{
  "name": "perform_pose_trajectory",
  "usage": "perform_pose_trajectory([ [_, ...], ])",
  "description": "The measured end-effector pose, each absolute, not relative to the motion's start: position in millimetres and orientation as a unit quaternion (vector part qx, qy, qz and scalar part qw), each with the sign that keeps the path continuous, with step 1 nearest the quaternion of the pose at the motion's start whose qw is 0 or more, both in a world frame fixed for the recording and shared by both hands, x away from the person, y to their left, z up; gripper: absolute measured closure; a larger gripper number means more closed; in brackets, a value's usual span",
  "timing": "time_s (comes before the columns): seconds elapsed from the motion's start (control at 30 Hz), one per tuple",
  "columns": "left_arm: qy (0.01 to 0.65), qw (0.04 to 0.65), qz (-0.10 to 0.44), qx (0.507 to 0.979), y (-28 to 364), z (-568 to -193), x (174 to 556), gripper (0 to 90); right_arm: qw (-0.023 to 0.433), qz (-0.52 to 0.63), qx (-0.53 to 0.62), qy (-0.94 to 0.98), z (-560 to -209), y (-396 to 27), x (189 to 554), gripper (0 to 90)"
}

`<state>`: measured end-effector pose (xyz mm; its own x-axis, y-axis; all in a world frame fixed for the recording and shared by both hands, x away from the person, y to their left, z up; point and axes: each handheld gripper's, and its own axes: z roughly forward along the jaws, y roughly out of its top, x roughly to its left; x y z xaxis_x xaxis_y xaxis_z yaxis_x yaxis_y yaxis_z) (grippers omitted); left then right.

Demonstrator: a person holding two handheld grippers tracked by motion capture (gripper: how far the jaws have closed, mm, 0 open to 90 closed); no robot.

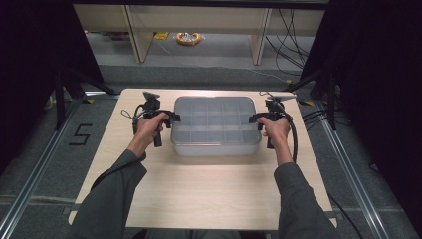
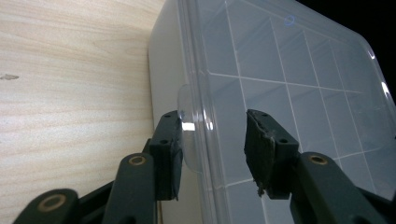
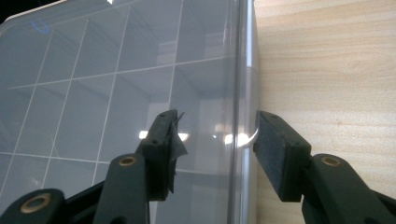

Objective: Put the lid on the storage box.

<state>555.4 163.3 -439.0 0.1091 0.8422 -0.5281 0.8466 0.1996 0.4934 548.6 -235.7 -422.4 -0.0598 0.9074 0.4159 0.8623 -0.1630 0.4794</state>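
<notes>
you stand at a pale wood-grain counter (image 1: 204, 189), a set of tongs in each hand, with a clear plastic compartment box (image 1: 216, 125) lying flat at the middle of its far half, lid on and its grid of dividers showing through. your left tongs (image 1: 171, 117) meet the box's left end and your right tongs (image 1: 255, 118) its right end. in the left gripper view the left tongs (image 2: 212, 140) stand partly open astride the lid's edge, one pad against a small clear tab (image 2: 189, 130) on the side wall, the other over the lid and seemingly clear of it. in the right gripper view the right tongs (image 3: 217, 140) also straddle the rim partly open, the outer pad beside a similar tab (image 3: 250, 137); whether either pad presses, you cannot tell. around the counter the room is dim: black curtains (image 1: 35, 59) on both sides, a grey floor (image 1: 209, 55) with metal rails, a "5" marked at the left (image 1: 81, 134), cables (image 1: 291, 35) trailing at the back right, pale furniture legs (image 1: 137, 35) beyond, and a yellow roll (image 1: 188, 38) on the floor.
</notes>
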Motion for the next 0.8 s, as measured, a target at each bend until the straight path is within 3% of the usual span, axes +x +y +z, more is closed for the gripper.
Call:
perform_pose_trajectory([
  [0.43, 0.661, 0.389, 0.004, 0.641, 159, -439, 555, 51.5, 0.041, 0.336, 0.681, 0.65, -423, -236, 545, 48.7],
  [0.5, 0.667, 0.389, -0.002, 0.635, 160, -438, 555, 46.5, 0.047, 0.331, 0.674, 0.658, -420, -239, 545, 48.1],
  [0.57, 0.671, 0.396, -0.001, 0.627, 161, -437, 555, 45.9, 0.042, 0.354, 0.675, 0.646, -420, -239, 543, 46.4],
  [0.6, 0.673, 0.394, 0.003, 0.626, 162, -436, 555, 45.9, 0.061, 0.34, 0.662, 0.665, -418, -243, 544, 46.2],
  [0.8, 0.673, 0.397, 0.003, 0.624, 165, -434, 553, 46.6, 0.048, 0.336, 0.683, 0.647, -411, -243, 540, 45.8],
])
